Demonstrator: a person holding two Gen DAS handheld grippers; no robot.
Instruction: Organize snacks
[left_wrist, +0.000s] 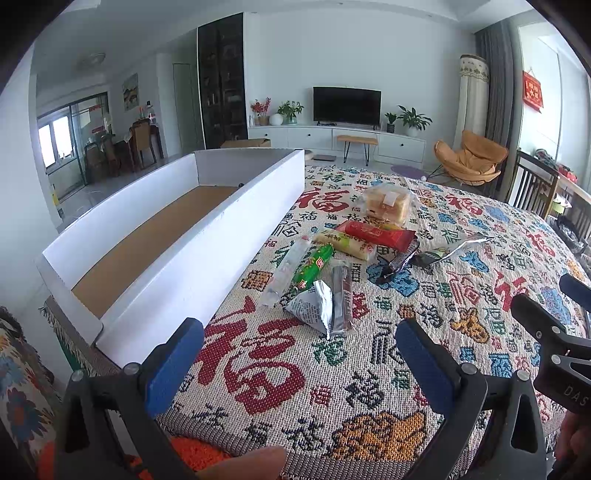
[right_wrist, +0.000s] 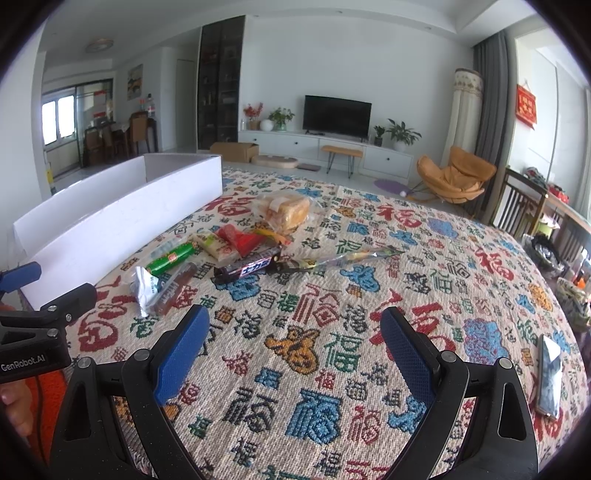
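A patterned cloth (left_wrist: 369, 387) covers the surface. A long open box (left_wrist: 155, 254) lies along the cloth's left edge, running from the near left toward the far left corner. The snacks lie in a cluster just right of the box, on the cloth's left half. A bagged bread (left_wrist: 388, 203) lies farthest back. Flat packets (left_wrist: 376, 236) overlap in front of it. A chocolate bar (right_wrist: 251, 267) lies right of these. A foil pouch (left_wrist: 310, 306) lies nearest. A phone (right_wrist: 550, 373) lies at the near right edge.
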